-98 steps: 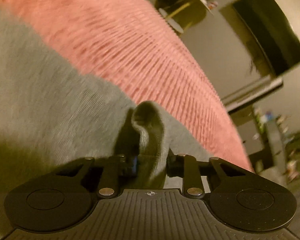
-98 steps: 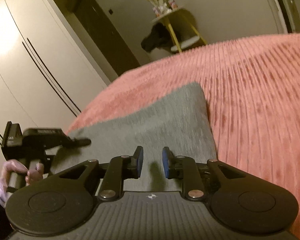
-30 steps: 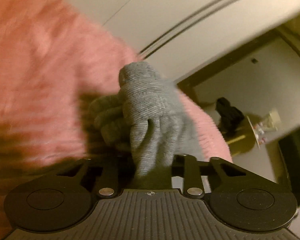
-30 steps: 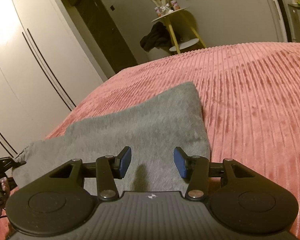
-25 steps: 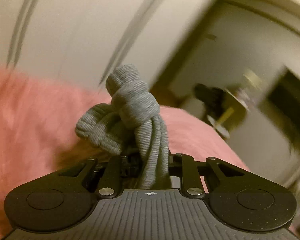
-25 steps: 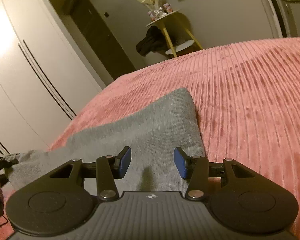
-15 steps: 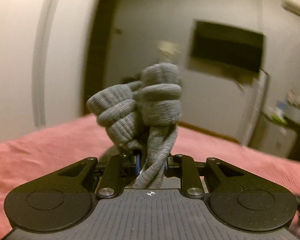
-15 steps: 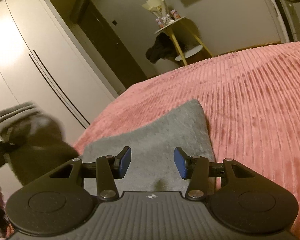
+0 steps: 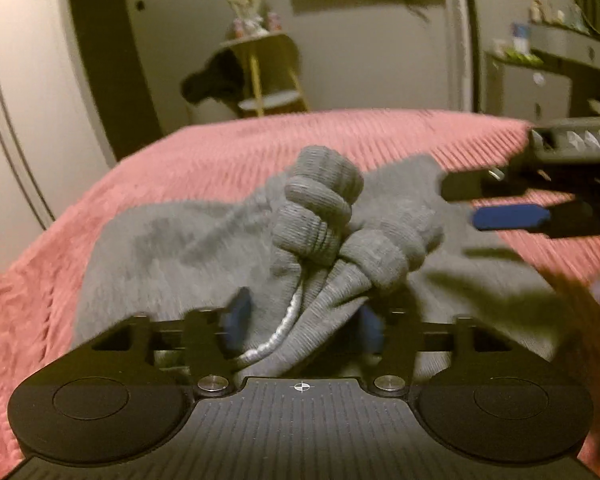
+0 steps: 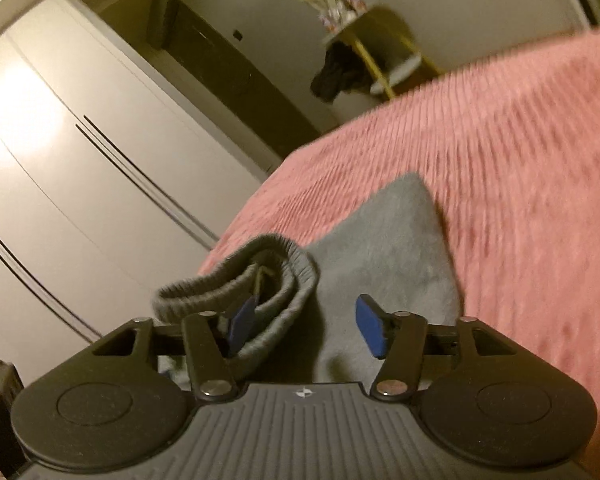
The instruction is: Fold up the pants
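Left wrist view shows the left gripper [image 9: 302, 322] with its jaws just sprung apart, the bunched ribbed cuffs [image 9: 324, 208] of the grey pants [image 9: 172, 248] loose between the blue pads. The pants lie on the pink bed [image 9: 260, 140]. At 3 o'clock the right gripper [image 9: 512, 216] reaches in, blurred. Its jaws have also widened; the left pad seems to touch the rolled cuff, not clamping it
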Motion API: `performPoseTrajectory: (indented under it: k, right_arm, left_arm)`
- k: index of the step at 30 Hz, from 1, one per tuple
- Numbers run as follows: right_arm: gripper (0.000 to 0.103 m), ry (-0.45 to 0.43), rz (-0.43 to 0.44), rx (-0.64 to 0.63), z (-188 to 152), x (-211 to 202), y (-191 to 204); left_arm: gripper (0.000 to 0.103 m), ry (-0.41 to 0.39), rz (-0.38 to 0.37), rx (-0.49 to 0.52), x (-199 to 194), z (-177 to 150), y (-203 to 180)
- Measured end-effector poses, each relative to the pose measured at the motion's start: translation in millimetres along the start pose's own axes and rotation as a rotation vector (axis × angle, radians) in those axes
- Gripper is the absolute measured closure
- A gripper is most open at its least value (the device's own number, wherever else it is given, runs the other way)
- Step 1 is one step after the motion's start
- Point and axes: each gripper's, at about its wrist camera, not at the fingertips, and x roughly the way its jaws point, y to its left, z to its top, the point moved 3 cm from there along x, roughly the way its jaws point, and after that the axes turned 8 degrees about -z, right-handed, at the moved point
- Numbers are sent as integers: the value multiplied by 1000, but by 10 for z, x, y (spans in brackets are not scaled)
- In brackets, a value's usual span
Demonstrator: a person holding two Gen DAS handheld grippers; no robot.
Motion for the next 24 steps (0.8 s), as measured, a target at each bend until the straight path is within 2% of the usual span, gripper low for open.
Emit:
performPoseTrajectory:
  k: [1, 2, 5, 7, 9, 12, 14, 16, 20, 22, 24]
  right_arm:
    - [43, 25, 19, 31, -6, 33, -29]
    - [42, 53, 41, 66, -14, 67, -61]
    - [40, 98, 80, 148, -39, 134, -135]
    - [36, 107, 93, 176, -48, 160, -159]
    - [33, 119, 89, 182, -76, 201, -165]
    - [29, 144, 61, 158, -128, 278, -150]
    - [26, 147, 56, 143, -146, 313, -135]
    - [18, 149, 70, 161, -149, 334, -132]
    - [13, 176, 108, 227, -119, 356, -155]
    - [10, 198, 105, 250, -84, 399, -149]
    - [9, 229, 85, 261, -50, 470, -123]
  left_arm:
    - [11, -7, -12, -6, -75, -26, -3]
    - [6, -28, -29, -20, -170, -66, -6]
    - [6, -151, -20, -117, -604, -81, 153]
    - [1, -223, 38, -194, -744, -119, 334]
    - [1, -257, 148, -271, -775, -157, 542]
    - [1, -204, 284, -375, -631, -347, 895]
    - [1, -152, 321, -511, -565, -521, 1122]
    - [1, -139, 265, -692, -532, -661, 1384]
    - [1, -105, 243, -950, -427, -1003, 1749]
    - [1, -97, 226, -1030, -364, -1111, 1868]
    - [1, -103, 216, -1043, -343, -1093, 1887]
